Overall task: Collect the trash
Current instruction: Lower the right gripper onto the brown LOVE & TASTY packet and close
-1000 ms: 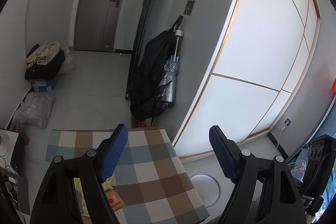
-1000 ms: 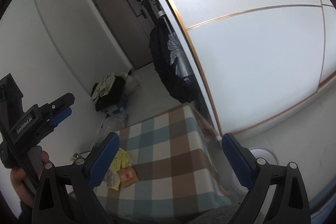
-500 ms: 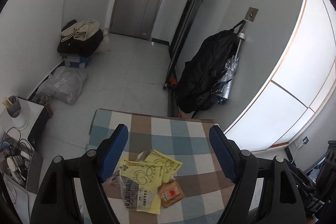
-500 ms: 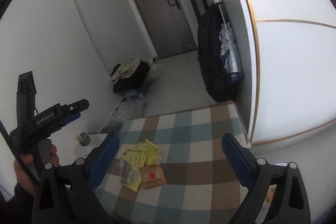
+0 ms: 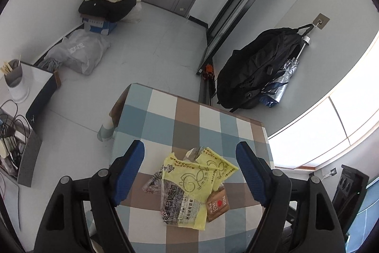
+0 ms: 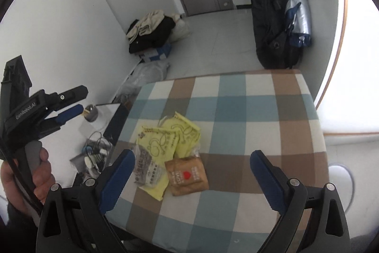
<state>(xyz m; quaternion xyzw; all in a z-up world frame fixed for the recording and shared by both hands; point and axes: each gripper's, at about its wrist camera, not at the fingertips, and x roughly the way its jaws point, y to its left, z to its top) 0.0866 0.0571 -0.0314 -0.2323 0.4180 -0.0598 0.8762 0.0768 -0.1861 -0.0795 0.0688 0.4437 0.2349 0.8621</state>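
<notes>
1. Two grippers are hanging over a small table point(image 5: 189, 115) covered in a blue, brown and white checked cloth, and both are tilting downward toward it.
2. Sitting on the table, toward its near-left part, is the trash: overlapping yellow wrappers point(image 5: 189, 181) with a brown packet point(image 5: 218, 204) touching their near-right edge.
3. In the right wrist view the same yellow wrappers point(image 6: 163, 146) and brown packet point(image 6: 187, 176) are lying together, the packet showing a red heart.
4. The left gripper point(image 5: 190, 171) is standing with its blue pads spread wide, framing the wrappers from above without touching them.
5. The right gripper point(image 6: 191, 178) is likewise holding its pads far apart with nothing pinched, above the near side of the table.
6. A hand point(image 6: 30, 179) is gripping the handle of the left gripper, which is showing to the left of the table.
7. Beyond the table's far right corner a black backpack point(image 5: 258, 68) and a silver umbrella point(image 5: 284, 77) are hanging against the wall.
8. Left of the table, a white box point(image 5: 38, 87) is carrying a cup of sticks point(image 5: 14, 77).
</notes>
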